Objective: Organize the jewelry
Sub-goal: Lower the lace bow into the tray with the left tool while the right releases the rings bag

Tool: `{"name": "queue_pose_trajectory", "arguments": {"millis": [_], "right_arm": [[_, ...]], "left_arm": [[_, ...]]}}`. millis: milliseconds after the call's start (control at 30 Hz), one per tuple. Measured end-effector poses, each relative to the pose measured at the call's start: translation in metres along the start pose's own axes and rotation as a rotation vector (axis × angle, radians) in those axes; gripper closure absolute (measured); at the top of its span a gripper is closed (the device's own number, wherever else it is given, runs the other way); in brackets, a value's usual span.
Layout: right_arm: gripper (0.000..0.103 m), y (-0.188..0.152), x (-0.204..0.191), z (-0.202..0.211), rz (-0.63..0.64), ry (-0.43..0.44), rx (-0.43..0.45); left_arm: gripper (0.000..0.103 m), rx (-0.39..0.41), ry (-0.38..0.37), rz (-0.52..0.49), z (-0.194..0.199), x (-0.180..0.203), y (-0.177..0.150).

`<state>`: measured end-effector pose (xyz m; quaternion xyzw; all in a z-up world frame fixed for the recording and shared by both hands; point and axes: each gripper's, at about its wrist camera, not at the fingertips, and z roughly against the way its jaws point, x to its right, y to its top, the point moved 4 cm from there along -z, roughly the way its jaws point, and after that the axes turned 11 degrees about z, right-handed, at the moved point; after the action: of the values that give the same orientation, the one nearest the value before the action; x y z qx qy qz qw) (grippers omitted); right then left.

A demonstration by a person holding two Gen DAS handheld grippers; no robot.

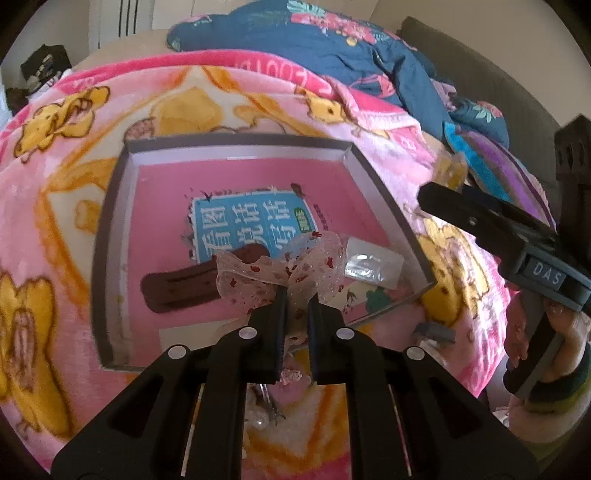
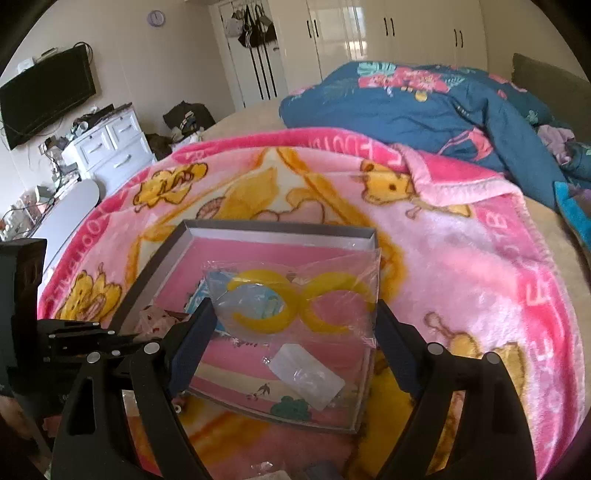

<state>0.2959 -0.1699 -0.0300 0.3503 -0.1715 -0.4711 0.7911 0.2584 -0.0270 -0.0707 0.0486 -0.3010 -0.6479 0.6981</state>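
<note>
- Left gripper [image 1: 297,301] jaws are clamped on a sheer bow [image 1: 284,271], held over the near part of the tray [image 1: 110,236].
- Right gripper [image 2: 295,325] jaws stand wide, with a clear bag [image 2: 295,291] pinched between the pads by its side edges; bag is held above the tray.
- Bow: translucent white fabric, red speckles, loops spread to both sides of the jaws.
- Bag: two yellow open rings [image 2: 299,304] are seen side by side inside.
- Tray: shallow, grey walls, pink printed floor with a blue panel of Chinese characters [image 1: 255,225].
- In the tray: a brown hair clip [image 1: 181,288] at left, a small clear packet [image 1: 373,266] at right, both lying flat.
- Pearl pieces [image 1: 260,417] are seen on the blanket below the left gripper, partly hidden by it.
- Surface: a pink fleece blanket [image 2: 461,251] with yellow cartoon figures, spread on a bed; the tray rests on it.
- A dark blue floral quilt [image 2: 424,107] is bunched at the far end.
- Room: white wardrobes [image 2: 369,33], wall TV [image 2: 48,92], white drawer unit [image 2: 110,144], round wall clock [image 2: 156,17].
</note>
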Motion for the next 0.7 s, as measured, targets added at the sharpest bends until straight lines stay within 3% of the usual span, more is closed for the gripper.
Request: {"name": "queue_pose_trajectory", "arguments": {"millis": [233,700], "right_arm": [[0.019,0.000,-0.005,-0.026,0.007,0.008,-0.054],[0.018,-0.008,-0.006,-0.069,-0.008,0.008,-0.169]], "left_arm": [[0.097,-0.042,-0.003,-0.003,-0.019,-0.004,-0.003],[0.095,-0.037,-0.006,0.008,-0.021,-0.014,0.013]]}}
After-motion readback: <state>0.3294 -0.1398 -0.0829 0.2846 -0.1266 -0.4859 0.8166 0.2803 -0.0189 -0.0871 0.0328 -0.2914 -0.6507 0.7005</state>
